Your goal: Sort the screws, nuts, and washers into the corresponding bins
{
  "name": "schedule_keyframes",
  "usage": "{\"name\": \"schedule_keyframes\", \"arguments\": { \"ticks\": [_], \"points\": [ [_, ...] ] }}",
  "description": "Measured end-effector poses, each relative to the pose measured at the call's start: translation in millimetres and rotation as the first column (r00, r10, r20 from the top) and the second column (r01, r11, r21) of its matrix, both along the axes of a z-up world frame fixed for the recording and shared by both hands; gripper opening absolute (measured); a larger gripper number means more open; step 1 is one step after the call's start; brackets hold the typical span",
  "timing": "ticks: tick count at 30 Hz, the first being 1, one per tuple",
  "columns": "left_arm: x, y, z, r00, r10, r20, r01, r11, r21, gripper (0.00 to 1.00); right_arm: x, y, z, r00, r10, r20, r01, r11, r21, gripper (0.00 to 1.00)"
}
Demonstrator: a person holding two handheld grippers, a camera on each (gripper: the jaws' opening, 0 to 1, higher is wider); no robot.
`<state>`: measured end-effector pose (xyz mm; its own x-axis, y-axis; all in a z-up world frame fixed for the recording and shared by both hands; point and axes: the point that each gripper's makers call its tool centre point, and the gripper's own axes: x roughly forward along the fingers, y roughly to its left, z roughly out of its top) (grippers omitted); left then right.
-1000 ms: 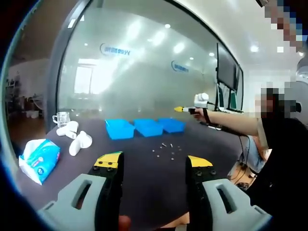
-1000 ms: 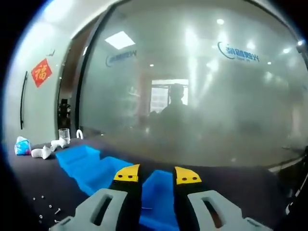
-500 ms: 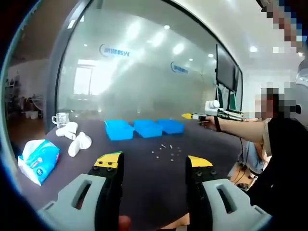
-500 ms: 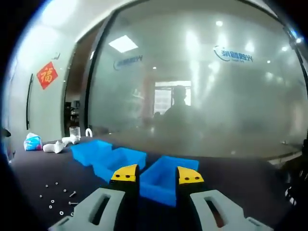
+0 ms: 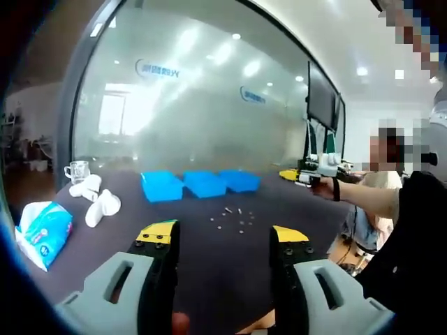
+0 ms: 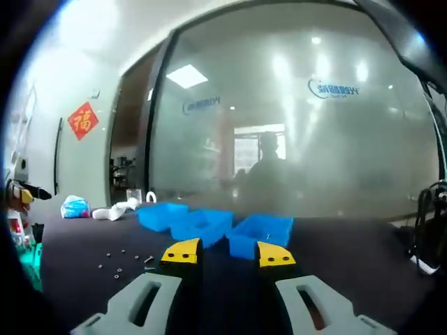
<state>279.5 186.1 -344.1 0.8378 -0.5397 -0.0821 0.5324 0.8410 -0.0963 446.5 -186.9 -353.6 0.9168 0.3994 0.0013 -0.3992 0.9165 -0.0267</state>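
Three blue bins (image 5: 204, 183) stand in a row on the dark table (image 5: 209, 258), seen again as bins (image 6: 202, 225) in the right gripper view. Small screws, nuts and washers (image 5: 230, 218) lie scattered in front of them, and appear as loose parts (image 6: 122, 257) to the left. My left gripper (image 5: 223, 237) hovers at the near table edge, open and holding nothing. My right gripper (image 6: 228, 252) is open too, with nothing between its jaws, a short way back from the bins. It appears as the right gripper (image 5: 288, 175) held in the air right of the bins.
A blue-and-white tissue pack (image 5: 42, 230) lies at the left, with white objects (image 5: 98, 202) and a glass cup (image 5: 75, 169) behind it. A frosted glass wall (image 5: 195, 118) rises past the table. A person sits at the right edge. The left gripper (image 6: 21, 192) is at the far left.
My right gripper has drawn back from just over the bins, which now sit farther off in its view, and has swung right in the left gripper view. The left gripper has barely shifted.
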Motion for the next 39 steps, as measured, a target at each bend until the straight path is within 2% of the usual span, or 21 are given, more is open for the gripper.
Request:
{"name": "schedule_keyframes", "arguments": {
  "ticks": [8, 13, 18, 28, 39],
  "points": [
    [0.4, -7, -1.8, 1.000, -0.015, -0.003, 0.015, 1.000, 0.008, 0.51, -53, -12, -20.6, 0.999, 0.026, -0.034, -0.026, 1.000, 0.008, 0.24],
    [1.1, -10, -2.6, 1.000, -0.018, -0.007, 0.018, 1.000, 0.007, 0.51, -76, -24, -30.4, 0.999, 0.020, -0.042, -0.019, 1.000, 0.024, 0.24],
    [2.4, -14, -3.9, 1.000, -0.025, -0.011, 0.025, 1.000, 0.017, 0.51, -94, -38, -39.4, 0.998, 0.013, -0.061, -0.013, 1.000, 0.008, 0.24],
    [2.1, -18, -2.8, 0.999, -0.032, 0.001, 0.032, 0.999, 0.032, 0.52, -117, -37, -30.8, 0.999, 0.019, -0.036, -0.019, 1.000, 0.024, 0.24],
    [1.8, -16, -3.9, 1.000, -0.029, 0.007, 0.028, 0.998, 0.048, 0.52, -129, -29, -22.7, 0.998, 0.043, -0.036, -0.043, 0.999, 0.001, 0.24]
  ]
}}
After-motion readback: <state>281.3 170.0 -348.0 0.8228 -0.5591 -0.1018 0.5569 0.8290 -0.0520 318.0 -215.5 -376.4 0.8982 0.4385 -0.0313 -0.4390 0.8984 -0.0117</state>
